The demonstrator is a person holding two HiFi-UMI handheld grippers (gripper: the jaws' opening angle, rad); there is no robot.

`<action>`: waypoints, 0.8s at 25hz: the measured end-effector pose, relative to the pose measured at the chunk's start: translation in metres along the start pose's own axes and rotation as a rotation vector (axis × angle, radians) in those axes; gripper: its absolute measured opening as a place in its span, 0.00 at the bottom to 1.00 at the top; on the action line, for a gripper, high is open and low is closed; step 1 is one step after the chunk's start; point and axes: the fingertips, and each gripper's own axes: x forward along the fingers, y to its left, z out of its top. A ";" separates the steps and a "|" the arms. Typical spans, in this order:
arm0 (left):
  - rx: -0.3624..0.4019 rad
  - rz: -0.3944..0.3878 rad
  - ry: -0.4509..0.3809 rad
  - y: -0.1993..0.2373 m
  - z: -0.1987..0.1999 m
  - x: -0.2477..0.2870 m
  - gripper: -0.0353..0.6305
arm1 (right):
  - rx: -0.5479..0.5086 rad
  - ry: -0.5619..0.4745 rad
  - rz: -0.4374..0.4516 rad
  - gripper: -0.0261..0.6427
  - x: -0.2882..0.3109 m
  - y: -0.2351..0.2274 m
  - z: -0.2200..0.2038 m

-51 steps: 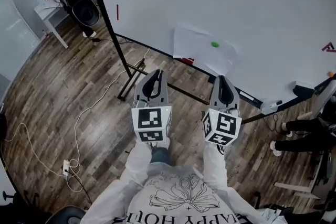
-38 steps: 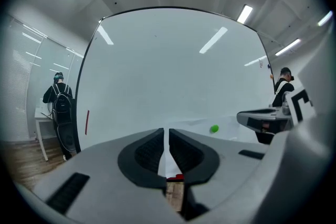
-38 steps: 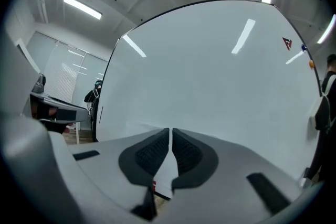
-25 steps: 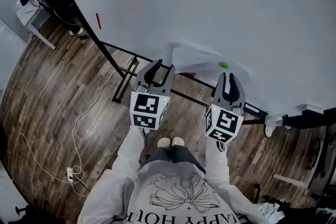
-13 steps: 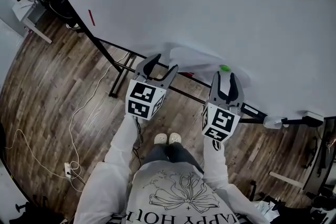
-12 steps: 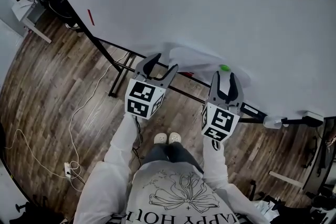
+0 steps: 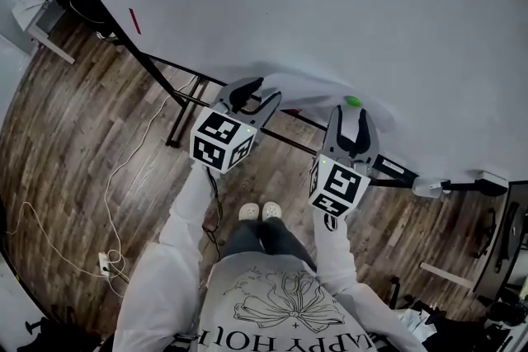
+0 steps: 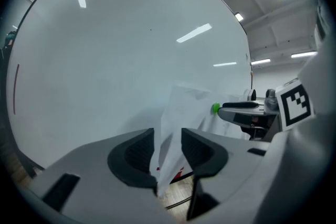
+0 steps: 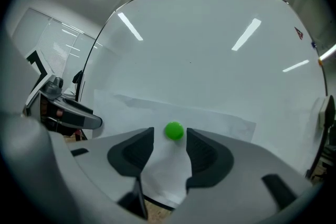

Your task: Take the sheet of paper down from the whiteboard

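Since two seconds ago both grippers have been brought up from well short of the whiteboard (image 7: 346,4) to the paper (image 7: 301,88). The left gripper (image 8: 168,136) has been turned, and the sheet's free left edge, lifted off the board, is now taken in between its parted jaws. The right gripper (image 9: 169,140) is held unclenched, with the green magnet (image 9: 174,130) framed just beyond its fingertips. The sheet is still pinned to the board by that magnet. The removal is judged to be set up but not begun.

Whether the left pads actually touch the sheet cannot be settled; a gap seems to be left. In the head view the paper's lower edge is covered by both grippers, and its white outline is hardly separated from the board.
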 end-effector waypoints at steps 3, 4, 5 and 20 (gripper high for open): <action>0.009 0.005 0.008 -0.002 -0.001 0.002 0.13 | -0.003 0.001 -0.007 0.32 0.003 -0.001 -0.001; 0.006 0.007 0.010 -0.003 -0.002 0.002 0.08 | -0.003 0.000 -0.013 0.32 0.004 -0.002 0.000; -0.002 0.006 0.011 -0.004 -0.002 0.001 0.07 | -0.003 -0.001 -0.021 0.32 0.004 -0.003 0.000; -0.032 0.010 0.012 -0.018 -0.009 -0.012 0.06 | -0.032 0.014 -0.127 0.25 0.015 -0.005 -0.002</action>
